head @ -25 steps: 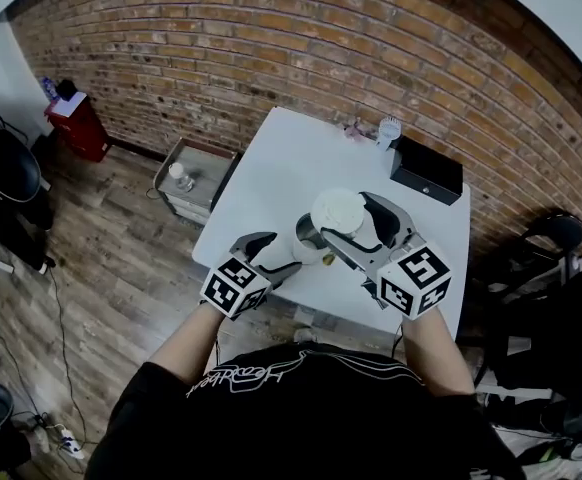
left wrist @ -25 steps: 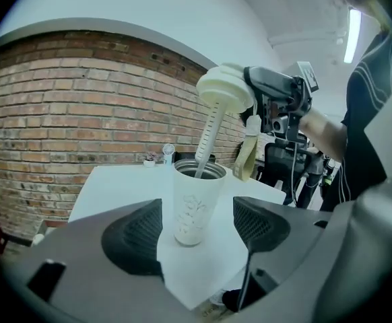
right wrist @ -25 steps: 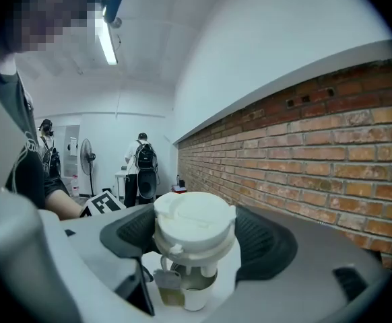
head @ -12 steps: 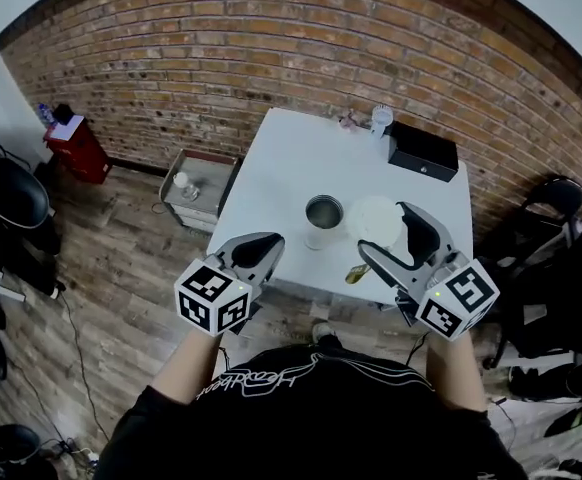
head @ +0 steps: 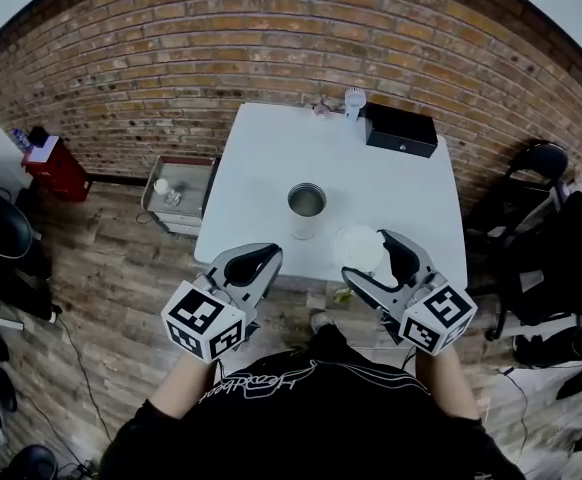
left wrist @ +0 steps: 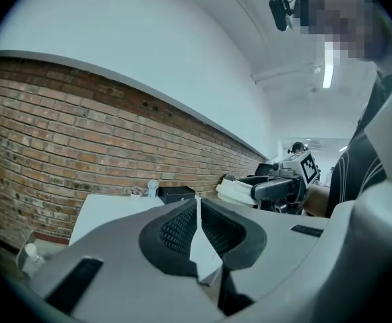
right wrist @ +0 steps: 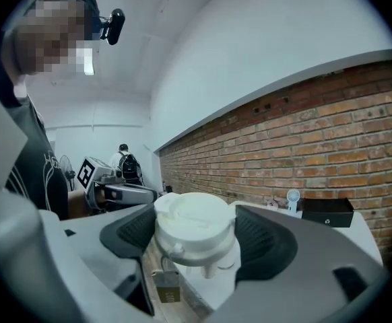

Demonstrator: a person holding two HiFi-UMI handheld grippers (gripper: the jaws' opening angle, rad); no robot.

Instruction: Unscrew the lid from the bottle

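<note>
While clenched wide across a round white plastic lid (right wrist: pixel 194 229), right gripper (head: pixel 369 258) at lower right of centre in the head view, its black ribbed pads (right wrist: pixel 263 237) pressed against both sides of the lid. Dangling under the lid on a short cord, a small brass-coloured tag (right wrist: pixel 167 289). Lid off the bottle, held to the lower right of it, near the table's lower edge. At the centre of the head view, upright and open-mouthed on the white rectangular table (head: pixel 261 158), the cylindrical steel bottle (head: pixel 306 208), apart from both grippers. At lower left, by the table's lower-left edge, the left gripper (head: pixel 254 260), clenched on nothing. In the left gripper view, its black pads (left wrist: pixel 179 231) brought together at the tips, with only the white of the table showing in the sliver between them. Toward the top of the head view, on the table's far edge, a flat black box (head: pixel 401 130) and, just left of it, a small white fan-like object (head: pixel 355 98). Across the top of the frame, a red brick wall (head: pixel 271 38). At left, wood-plank floor (head: pixel 121 268).
</note>
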